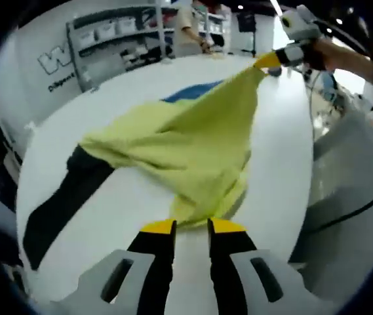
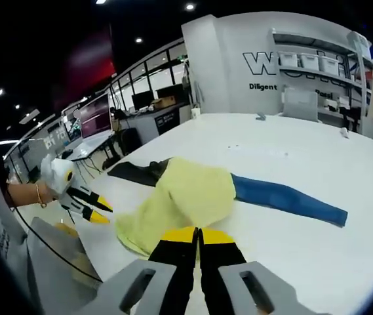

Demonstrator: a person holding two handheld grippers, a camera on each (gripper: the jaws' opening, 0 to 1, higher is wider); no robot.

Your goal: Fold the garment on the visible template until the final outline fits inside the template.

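grey grippers (image 1: 191, 226) (image 2: 197, 234) with black, yellow-tipped jaws; bracelet (image 2: 37, 194) on wrist.

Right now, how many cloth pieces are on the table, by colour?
yellow garment: 1
blue piece: 1
black piece: 1
Total: 3

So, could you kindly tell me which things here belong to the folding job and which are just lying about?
Job:
yellow garment
left gripper
right gripper
white table

Lying about:
blue strip
black strip
shelf bins
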